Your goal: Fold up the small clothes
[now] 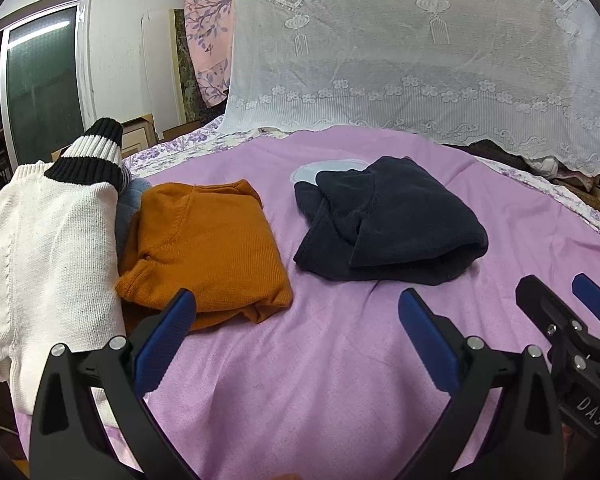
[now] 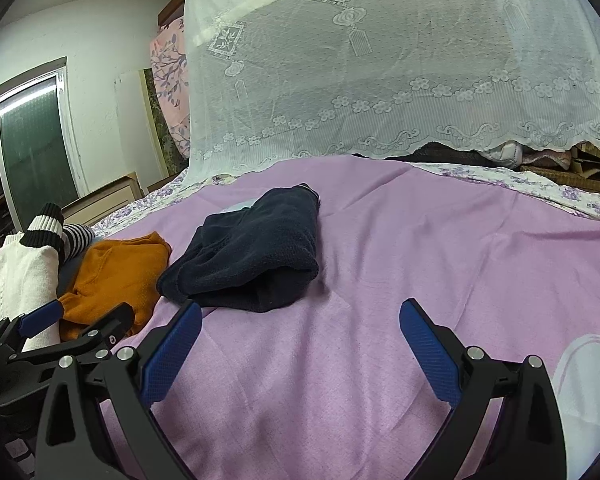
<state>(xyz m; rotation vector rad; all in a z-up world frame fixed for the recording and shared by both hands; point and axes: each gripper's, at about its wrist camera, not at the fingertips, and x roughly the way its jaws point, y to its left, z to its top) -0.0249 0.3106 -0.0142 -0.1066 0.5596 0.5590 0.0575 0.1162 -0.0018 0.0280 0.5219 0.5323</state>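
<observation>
A: Why are both grippers empty? The left gripper and right gripper hover with jaws spread wide over the lilac bedsheet.

B: I'd judge a fold is just finished. The dark navy fleece garment lies folded mid-bed, apart from the folded rust-orange knit top, which touches the cream knit sweater with black-and-white striped cuff.

A: Any difference between views?

B: The right view shows a striped grey sleeve behind the cuff; the left view barely shows it.

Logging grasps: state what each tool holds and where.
Nothing. The left tool and right tool hang open above the purple sheet.
</observation>
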